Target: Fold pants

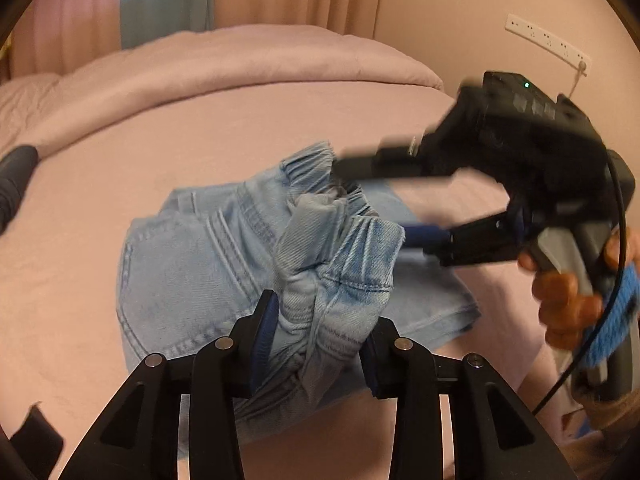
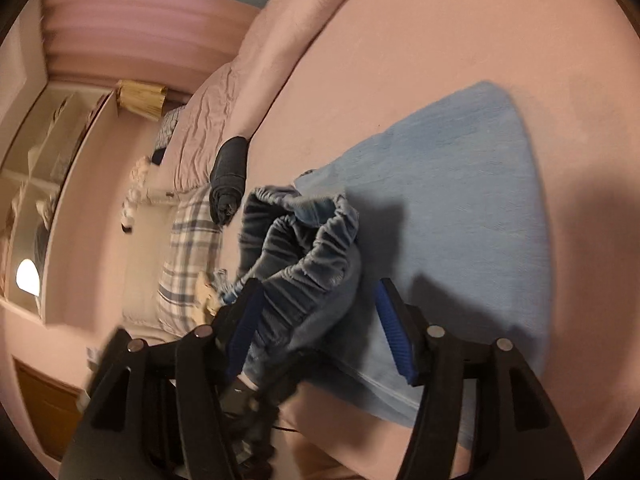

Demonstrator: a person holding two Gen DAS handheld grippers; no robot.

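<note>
Light blue denim pants [image 1: 192, 264] lie partly folded on the pink bed [image 1: 100, 168]. My left gripper [image 1: 320, 340] is shut on the bunched elastic waistband and holds it raised. My right gripper [image 1: 380, 204] comes in from the right, blurred, with its jaws apart around the far end of the waistband. In the right wrist view the right gripper [image 2: 320, 320] is open, with the gathered waistband [image 2: 304, 248] between its blue pads [image 2: 394, 332]. The folded pant legs [image 2: 460, 200] spread flat beyond.
A rolled dark garment [image 2: 228, 172] lies on the bed near a plaid pillow [image 2: 188, 260]. A folded pink duvet [image 1: 240, 64] lies along the far side. A power strip [image 1: 548, 38] hangs on the wall. The shelves [image 2: 44, 168] stand beside the bed.
</note>
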